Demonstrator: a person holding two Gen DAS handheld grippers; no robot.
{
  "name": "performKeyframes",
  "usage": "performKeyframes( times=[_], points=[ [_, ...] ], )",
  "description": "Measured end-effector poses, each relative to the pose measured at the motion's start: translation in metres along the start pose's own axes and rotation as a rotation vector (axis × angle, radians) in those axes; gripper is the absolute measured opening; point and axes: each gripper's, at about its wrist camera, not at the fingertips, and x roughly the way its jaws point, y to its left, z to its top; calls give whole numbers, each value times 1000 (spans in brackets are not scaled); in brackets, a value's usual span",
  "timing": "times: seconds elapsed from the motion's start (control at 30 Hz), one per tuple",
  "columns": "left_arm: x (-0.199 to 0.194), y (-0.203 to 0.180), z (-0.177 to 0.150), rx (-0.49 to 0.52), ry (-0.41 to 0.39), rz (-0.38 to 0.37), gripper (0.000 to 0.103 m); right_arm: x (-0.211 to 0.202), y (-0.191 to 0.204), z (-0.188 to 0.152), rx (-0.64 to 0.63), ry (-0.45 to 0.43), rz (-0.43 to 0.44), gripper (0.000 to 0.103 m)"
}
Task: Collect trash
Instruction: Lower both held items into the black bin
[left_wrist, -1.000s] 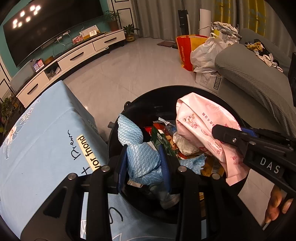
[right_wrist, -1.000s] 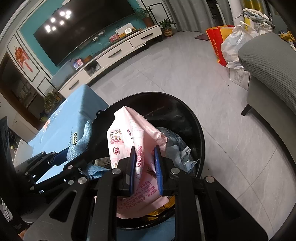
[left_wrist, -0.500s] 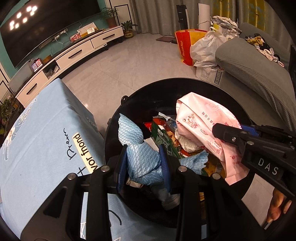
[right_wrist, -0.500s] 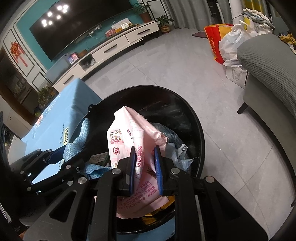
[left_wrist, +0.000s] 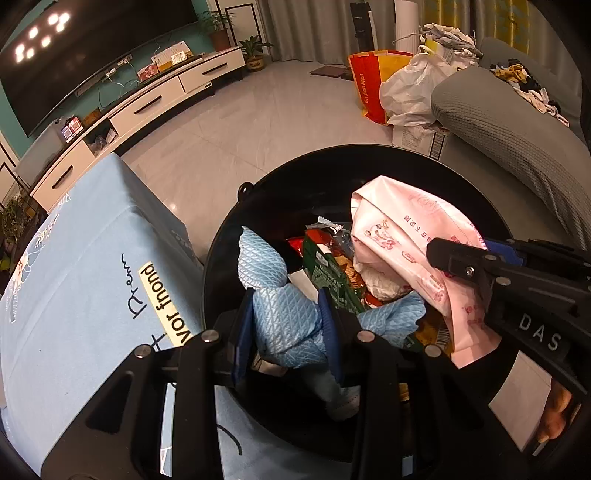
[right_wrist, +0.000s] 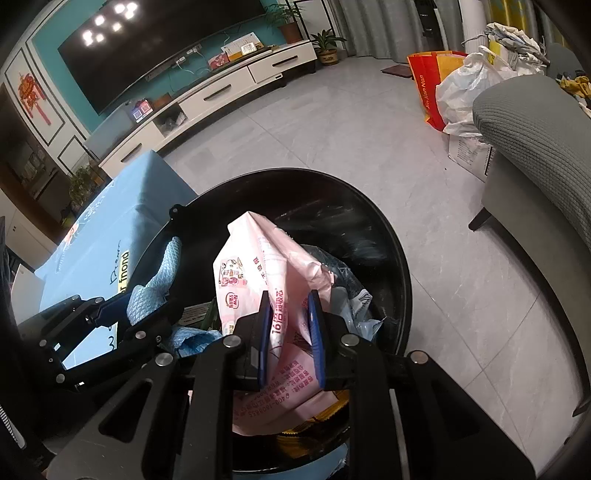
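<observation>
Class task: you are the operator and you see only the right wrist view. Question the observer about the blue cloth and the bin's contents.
Operator: Is the blue cloth actually clamped?
Observer: Yes. The left gripper is shut on the blue cloth, above the black bin.
Operator: What lies under my pink bag?
Observer: Beside the pink bag lies a green wrapper.
Operator: Anything else in there?
Observer: A white crumpled wad sits under the bag's edge.

Bin mouth crowded, far side open.
Black bin (right_wrist: 391, 258): pink bag (right_wrist: 266, 280) and blue cloth (left_wrist: 284, 314) fill its near half; table (left_wrist: 74, 266) flanks left.
</observation>
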Motion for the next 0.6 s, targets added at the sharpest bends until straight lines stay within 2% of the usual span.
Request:
performKeyframes(
  times=[0.4,0.6],
  points=[
    [4,1,-2,4,10,5,36,2,1,0,4,6,-5,21],
    [5,2,-3,5,10,7,40,2,0,0,1,9,-6,22]
  ],
)
